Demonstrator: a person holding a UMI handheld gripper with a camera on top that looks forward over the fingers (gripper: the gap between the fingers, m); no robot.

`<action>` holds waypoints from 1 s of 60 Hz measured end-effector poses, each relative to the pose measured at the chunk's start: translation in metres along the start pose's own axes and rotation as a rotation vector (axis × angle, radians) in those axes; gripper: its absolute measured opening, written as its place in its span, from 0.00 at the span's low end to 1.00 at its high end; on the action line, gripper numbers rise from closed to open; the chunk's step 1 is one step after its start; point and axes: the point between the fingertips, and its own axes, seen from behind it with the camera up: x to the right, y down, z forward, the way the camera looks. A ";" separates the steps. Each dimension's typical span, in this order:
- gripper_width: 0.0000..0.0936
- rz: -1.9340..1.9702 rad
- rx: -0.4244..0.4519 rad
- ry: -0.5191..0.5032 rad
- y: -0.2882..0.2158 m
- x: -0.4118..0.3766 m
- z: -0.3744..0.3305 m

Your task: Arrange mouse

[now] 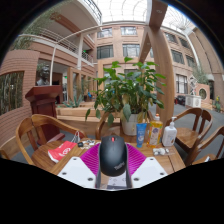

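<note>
A black computer mouse (113, 155) with a red scroll wheel sits between my gripper's (112, 165) two fingers. The magenta pads (92, 160) press against both of its sides. The mouse is held above a wooden table (55, 160), its front pointing away from me. The fingers' tips are hidden behind the mouse body.
On the table stand a potted green plant (127, 95), an orange bottle (154, 131), a clear bottle (170, 135) and a blue can (141, 133). A red object (62, 151) lies to the left. Wooden chairs (30, 130) ring the table. A brick courtyard building lies beyond.
</note>
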 end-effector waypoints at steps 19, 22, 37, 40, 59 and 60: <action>0.43 -0.004 -0.359 0.173 0.181 0.113 0.052; 0.46 0.004 -0.389 0.172 0.193 0.112 0.056; 0.93 -0.008 -0.382 0.198 0.184 0.114 0.035; 0.90 -0.004 -0.370 0.203 0.167 0.112 0.023; 0.91 -0.026 -0.243 0.232 0.085 0.080 -0.088; 0.91 -0.028 -0.240 0.234 0.083 0.079 -0.093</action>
